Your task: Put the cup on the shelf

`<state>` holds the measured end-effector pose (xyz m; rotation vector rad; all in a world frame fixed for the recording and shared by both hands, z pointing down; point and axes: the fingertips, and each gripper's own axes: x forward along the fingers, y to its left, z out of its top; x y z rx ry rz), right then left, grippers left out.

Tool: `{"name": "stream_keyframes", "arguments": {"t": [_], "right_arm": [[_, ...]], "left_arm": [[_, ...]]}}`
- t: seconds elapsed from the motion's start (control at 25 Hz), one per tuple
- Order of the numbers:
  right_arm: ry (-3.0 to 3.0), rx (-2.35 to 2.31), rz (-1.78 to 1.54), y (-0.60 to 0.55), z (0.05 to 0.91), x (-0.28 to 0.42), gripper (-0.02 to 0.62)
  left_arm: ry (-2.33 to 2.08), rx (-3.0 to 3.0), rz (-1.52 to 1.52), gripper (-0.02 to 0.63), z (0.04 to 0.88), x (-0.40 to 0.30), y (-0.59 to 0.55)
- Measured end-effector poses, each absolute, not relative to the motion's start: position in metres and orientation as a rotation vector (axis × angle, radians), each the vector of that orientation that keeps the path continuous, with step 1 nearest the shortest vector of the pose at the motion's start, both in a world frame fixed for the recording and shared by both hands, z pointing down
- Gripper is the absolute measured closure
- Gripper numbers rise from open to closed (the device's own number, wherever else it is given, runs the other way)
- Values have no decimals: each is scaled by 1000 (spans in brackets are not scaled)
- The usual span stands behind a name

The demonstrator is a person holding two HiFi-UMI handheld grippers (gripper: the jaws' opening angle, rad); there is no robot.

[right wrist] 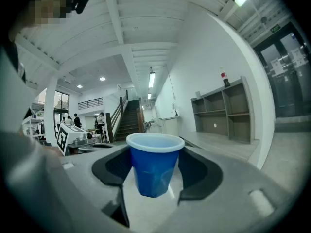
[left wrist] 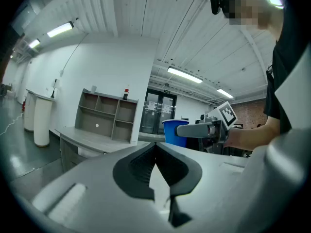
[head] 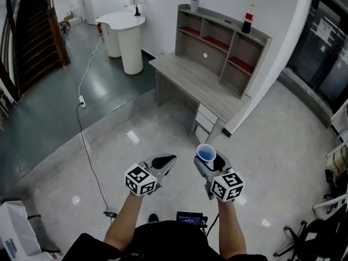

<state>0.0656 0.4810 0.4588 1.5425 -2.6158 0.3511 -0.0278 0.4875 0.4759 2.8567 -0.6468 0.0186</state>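
My right hand-held gripper [head: 212,161] held the blue cup [head: 206,153] upright between its pads, well short of the far shelf unit [head: 220,42] on the desk [head: 190,80]. The left hand-held gripper [head: 165,162] was closed and empty. I judged a level, steady carry best.

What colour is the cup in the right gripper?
Blue, with a pale, whitish inside; the cup shows best in the right gripper view.

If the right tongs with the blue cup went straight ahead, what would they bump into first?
Nothing close: the right tongs, holding the blue cup, face open floor. Far ahead it's probably the white counter, left of the desk, but depth is unclear.
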Motion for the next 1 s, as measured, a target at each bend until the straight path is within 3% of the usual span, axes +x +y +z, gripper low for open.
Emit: {"name": "stream_keyframes", "arguments": {"t": [1.0], "right_arm": [[-2669,1548,372,482,457,79,302]], "left_arm": [[-658,2848,-9,604,471,-17,483]]}}
